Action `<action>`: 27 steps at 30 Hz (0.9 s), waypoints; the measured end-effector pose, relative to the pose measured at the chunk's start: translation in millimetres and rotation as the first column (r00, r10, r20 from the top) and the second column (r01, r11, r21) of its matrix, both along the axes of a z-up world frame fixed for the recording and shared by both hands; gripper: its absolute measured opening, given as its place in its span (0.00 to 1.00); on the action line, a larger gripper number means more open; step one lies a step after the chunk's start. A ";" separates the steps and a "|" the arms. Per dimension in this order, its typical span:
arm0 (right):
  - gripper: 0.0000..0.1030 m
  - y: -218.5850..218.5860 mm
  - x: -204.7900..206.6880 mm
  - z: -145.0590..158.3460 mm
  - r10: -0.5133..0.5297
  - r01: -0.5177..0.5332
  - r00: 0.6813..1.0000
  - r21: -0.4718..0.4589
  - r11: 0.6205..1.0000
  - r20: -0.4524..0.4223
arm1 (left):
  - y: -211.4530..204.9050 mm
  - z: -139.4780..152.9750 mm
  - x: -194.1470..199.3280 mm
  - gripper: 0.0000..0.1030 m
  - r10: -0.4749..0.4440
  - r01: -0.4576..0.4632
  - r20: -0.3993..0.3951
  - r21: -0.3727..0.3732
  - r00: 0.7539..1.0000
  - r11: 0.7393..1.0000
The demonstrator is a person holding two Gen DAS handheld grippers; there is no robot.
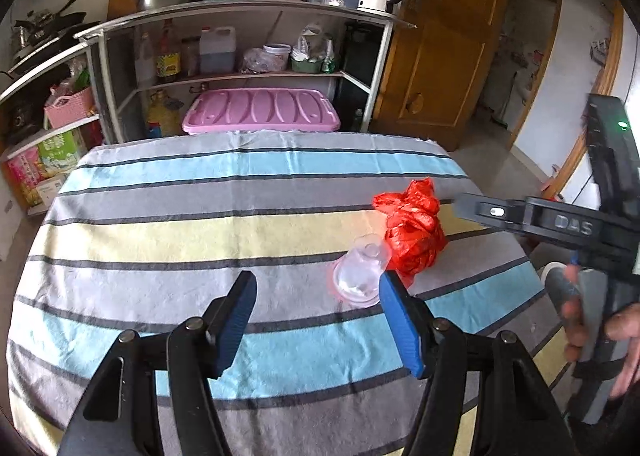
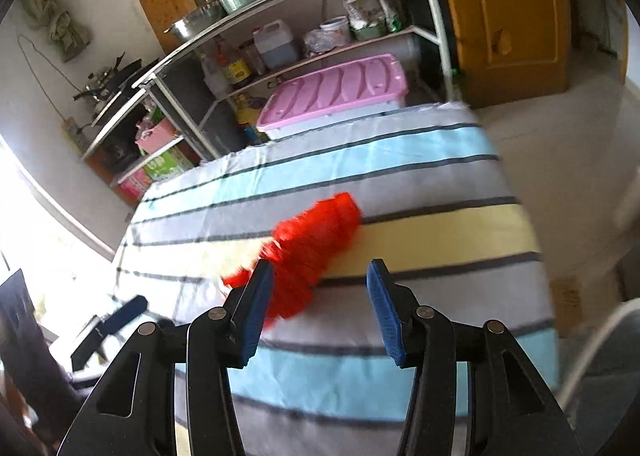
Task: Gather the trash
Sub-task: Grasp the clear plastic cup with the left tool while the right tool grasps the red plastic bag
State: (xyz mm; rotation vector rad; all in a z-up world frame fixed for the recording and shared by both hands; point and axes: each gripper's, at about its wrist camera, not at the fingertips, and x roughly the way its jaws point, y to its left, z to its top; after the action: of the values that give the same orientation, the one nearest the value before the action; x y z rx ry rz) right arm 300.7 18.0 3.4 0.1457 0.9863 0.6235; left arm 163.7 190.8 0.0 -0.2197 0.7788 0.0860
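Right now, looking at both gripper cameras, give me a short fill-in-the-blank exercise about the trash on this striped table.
1. The crumpled plastic bag on the striped tablecloth is ____ in colour.
2. The clear plastic cup lies directly ____ that bag.
3. The left gripper has open jaws holding ____.
4. The storage box lid beyond the table is ____.

Missing words: red; beside; nothing; pink

We are seeing a crumpled plastic bag [image 1: 412,232] lying right of centre on the striped tablecloth [image 1: 200,232], a clear plastic cup [image 1: 360,272] touching its lower left, shelving [image 1: 240,56] standing behind.
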 end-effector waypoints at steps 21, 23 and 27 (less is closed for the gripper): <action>0.50 30.5 24.0 -32.7 0.029 -0.030 0.992 -0.004 1.000 -0.124 | -5.7 -13.9 21.8 0.66 -0.043 0.042 -0.040 -0.015 0.998 0.999; 0.48 28.5 21.6 -29.2 0.025 -0.029 0.995 -0.035 0.999 -0.098 | -7.0 -14.9 25.1 0.66 -0.047 0.047 -0.038 -0.023 0.998 0.999; 0.47 23.2 21.5 -28.2 0.027 -0.031 0.996 -0.058 0.998 -0.082 | -11.2 -16.1 33.2 0.66 -0.050 0.050 -0.040 -0.006 0.998 0.999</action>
State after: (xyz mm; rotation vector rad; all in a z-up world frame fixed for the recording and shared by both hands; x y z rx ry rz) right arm 322.1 41.2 -24.9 0.1046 1.0858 0.6179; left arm 196.9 179.6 -16.2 -0.2037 0.8236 0.0410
